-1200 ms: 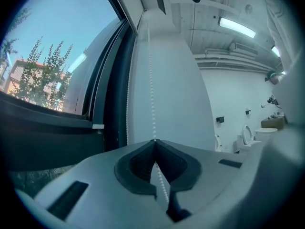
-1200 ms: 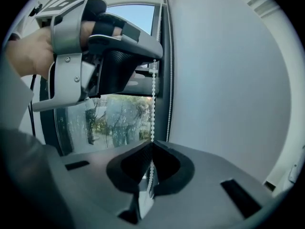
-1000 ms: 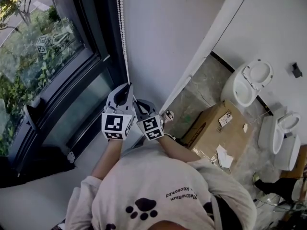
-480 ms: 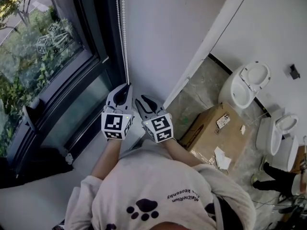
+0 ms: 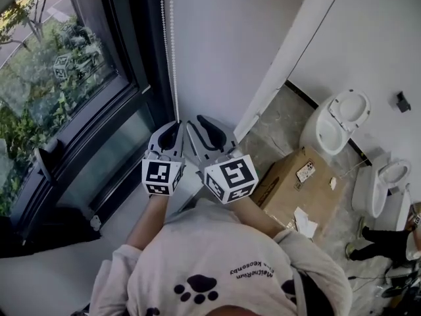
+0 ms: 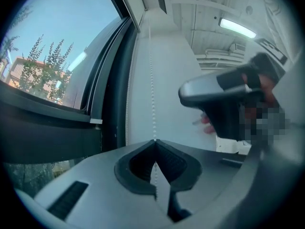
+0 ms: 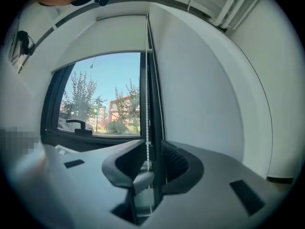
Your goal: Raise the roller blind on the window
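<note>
A white bead chain point(image 5: 173, 51) hangs down the wall beside the dark window frame point(image 5: 135, 58). My left gripper point(image 5: 173, 126) is shut on this chain point(image 6: 152, 89), which runs straight up out of its closed jaws point(image 6: 154, 141). Just right of it and a little higher is my right gripper point(image 5: 195, 121). Its jaws have just been opening and now stand wide. In the right gripper view the chain point(image 7: 147, 113) passes between the open jaws point(image 7: 152, 144) with neither pad pressing on it. The roller blind point(image 7: 107, 39) covers the top of the window.
The window pane point(image 5: 52, 91) with trees outside fills the left. White toilets point(image 5: 337, 120) and a cardboard box point(image 5: 296, 189) stand on the floor at the right. A black window handle point(image 7: 78, 123) sits on the lower frame.
My right gripper has let go of the chain, opened wide and risen up the chain beside the left gripper. The left gripper has stayed put, shut on the chain.
</note>
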Demonstrator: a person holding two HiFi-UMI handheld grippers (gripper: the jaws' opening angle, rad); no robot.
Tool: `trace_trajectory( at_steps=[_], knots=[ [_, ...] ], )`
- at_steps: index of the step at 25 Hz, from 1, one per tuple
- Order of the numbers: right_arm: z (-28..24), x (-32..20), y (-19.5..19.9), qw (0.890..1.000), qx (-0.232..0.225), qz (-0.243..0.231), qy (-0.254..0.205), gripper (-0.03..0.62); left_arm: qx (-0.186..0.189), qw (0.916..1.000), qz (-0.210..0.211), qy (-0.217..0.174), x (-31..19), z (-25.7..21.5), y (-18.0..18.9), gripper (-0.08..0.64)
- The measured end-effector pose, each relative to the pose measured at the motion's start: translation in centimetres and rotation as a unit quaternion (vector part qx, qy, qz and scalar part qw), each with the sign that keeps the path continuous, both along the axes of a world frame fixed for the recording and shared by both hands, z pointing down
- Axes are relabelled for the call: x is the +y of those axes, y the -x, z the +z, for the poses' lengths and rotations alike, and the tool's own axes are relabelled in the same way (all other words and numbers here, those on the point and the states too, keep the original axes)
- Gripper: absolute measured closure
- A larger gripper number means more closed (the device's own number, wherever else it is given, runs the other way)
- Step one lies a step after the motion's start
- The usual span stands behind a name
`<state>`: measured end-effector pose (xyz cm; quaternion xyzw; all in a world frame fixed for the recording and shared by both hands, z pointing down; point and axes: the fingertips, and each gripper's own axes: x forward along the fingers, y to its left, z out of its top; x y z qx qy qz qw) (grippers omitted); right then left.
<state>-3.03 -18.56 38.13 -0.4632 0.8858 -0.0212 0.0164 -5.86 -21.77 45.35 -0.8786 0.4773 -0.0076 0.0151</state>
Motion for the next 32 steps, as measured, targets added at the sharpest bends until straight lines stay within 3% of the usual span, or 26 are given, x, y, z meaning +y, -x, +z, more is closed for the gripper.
trace_trajectory(
  at_steps=[12, 17, 20, 25, 32],
  knots=[
    [-7.5, -3.1, 2.9, 0.999, 0.018, -0.028, -0.036, 0.497, -0.001, 1.0, 0.004, -0.001, 0.3, 0.1, -0.5, 0.552],
    [-9.2, -3.8, 3.6, 0.998, 0.027, -0.032, -0.04, 0.536, -0.002, 1.0, 0.003, 0.003, 0.2, 0.3, -0.6, 0.552],
    [-9.3, -3.9, 3.5, 0.998, 0.033, -0.029, -0.039, 0.579, 0.0, 1.0, 0.001, 0.004, 0.2, 0.4, -0.8, 0.552],
    [-9.1, -4.1, 3.0, 0.999, 0.021, -0.029, -0.041, 0.581, -0.001, 1.0, -0.003, 0.002, 0.0, 0.5, -1.2, 0.552],
    [-5.3, -4.1, 3.1, 0.998, 0.047, -0.03, -0.03, 0.581, -0.012, 0.9993, -0.019, 0.03, 0.2, 4.3, -1.0, 0.552]
  ],
)
